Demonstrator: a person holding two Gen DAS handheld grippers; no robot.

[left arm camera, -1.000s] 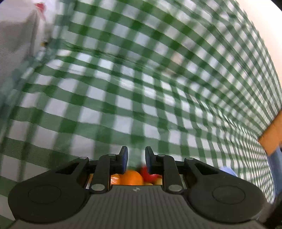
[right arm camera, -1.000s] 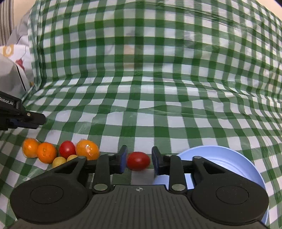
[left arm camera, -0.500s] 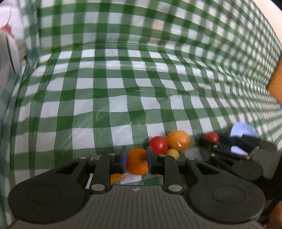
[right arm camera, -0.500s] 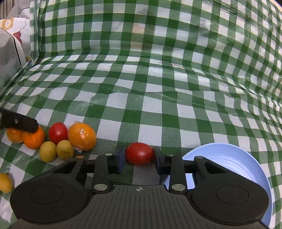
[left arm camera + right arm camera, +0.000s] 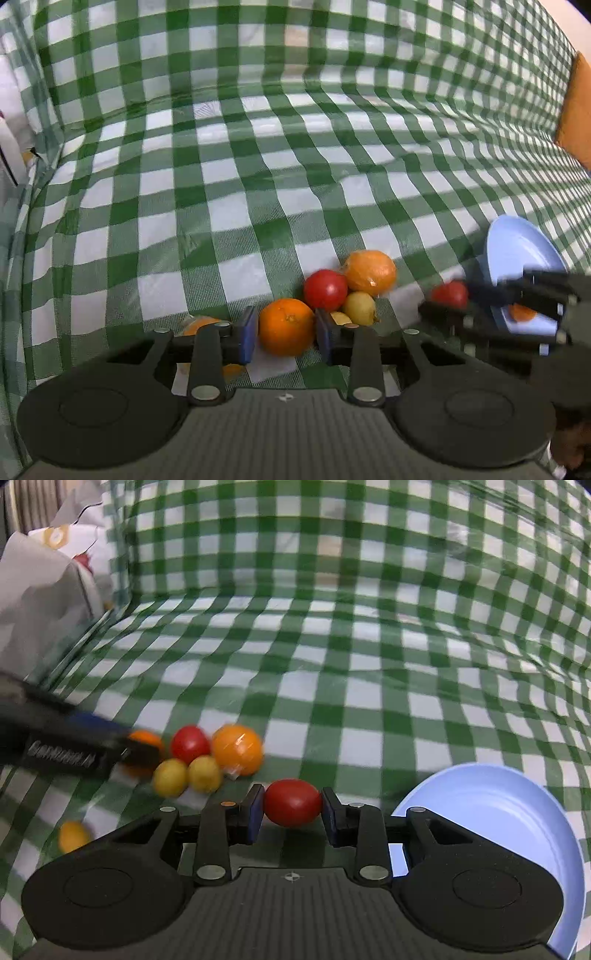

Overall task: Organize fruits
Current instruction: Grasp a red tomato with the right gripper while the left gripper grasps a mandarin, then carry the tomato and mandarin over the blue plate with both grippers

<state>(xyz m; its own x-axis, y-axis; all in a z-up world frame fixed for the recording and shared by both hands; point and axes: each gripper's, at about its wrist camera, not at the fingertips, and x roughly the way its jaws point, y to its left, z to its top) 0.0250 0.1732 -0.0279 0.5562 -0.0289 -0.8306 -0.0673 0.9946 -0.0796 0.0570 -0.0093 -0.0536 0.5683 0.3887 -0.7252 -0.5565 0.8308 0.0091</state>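
My left gripper [image 5: 285, 328] is shut on an orange [image 5: 286, 326] just above the checked cloth. Beside it lie a red tomato [image 5: 325, 290], a wrapped orange fruit [image 5: 369, 272] and small yellow fruits [image 5: 359, 313]. My right gripper [image 5: 292, 808] is shut on a red tomato [image 5: 292, 802], also seen in the left wrist view [image 5: 448, 293]. The blue plate [image 5: 517, 812] lies right of it and holds an orange piece [image 5: 521, 313]. The fruit pile shows in the right wrist view [image 5: 236, 749], with the left gripper's fingers [image 5: 74, 746] at its left.
A green and white checked cloth [image 5: 258, 166] covers the table and rises at the back. A white paper bag [image 5: 40, 602] stands at the far left. A lone yellow fruit [image 5: 72, 835] lies near the front left. An orange object [image 5: 576, 110] is at the far right.
My left gripper came down to the fruit pile and closed on the orange. My right gripper keeps hold of the tomato and has shifted a little, next to the plate.
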